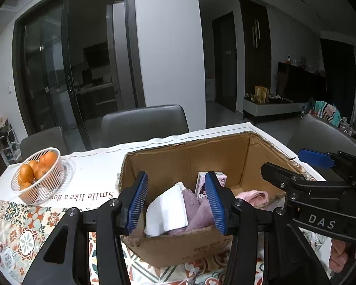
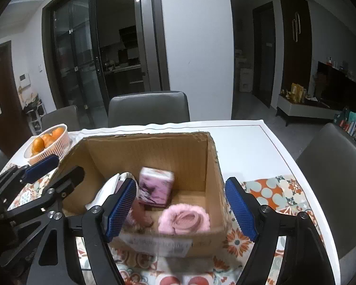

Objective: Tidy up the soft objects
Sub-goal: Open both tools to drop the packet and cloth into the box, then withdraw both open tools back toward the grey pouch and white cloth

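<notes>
Both grippers, left (image 1: 178,201) and right (image 2: 180,209), are hovering wide open and empty as we are working over the cardboard box (image 2: 154,152), where the pink fluffy piece (image 2: 184,220), white cloth (image 1: 166,211) and tissue pack (image 2: 156,187) are already lying. Dropping carelessly, we judge, risks snagging the near wall and shoving the box.

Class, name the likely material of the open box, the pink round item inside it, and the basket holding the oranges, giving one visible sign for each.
Box: corrugated cardboard, matte brown; ragged torn rim and ribbed inner walls.
Pink round item: probably plush or fleece fabric; fuzzy, soft outline.
Basket: likely white plastic; thin slatted ribs with a slight sheen, oranges visible through them.
</notes>
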A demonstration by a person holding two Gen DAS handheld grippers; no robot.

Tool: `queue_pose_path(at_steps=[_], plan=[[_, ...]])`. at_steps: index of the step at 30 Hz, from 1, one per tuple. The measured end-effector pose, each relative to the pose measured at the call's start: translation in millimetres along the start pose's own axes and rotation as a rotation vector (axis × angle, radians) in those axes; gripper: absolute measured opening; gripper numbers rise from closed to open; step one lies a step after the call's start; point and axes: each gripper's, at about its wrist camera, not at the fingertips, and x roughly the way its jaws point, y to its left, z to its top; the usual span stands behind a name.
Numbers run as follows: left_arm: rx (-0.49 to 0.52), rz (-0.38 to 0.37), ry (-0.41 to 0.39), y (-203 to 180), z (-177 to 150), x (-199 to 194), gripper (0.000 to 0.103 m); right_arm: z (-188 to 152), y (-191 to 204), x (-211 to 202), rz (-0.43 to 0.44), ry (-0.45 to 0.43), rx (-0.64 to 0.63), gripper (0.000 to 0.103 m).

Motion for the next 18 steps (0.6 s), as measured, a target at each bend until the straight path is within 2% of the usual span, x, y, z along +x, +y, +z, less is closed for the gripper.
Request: queue_pose_path(at_steps=[18], plan=[[-0.027,0.012,-0.067,12.5,-16.2,-87.9,0.054,-14.6,16.2,-74.9,-0.002,-0.087,-0.001,0.078]])
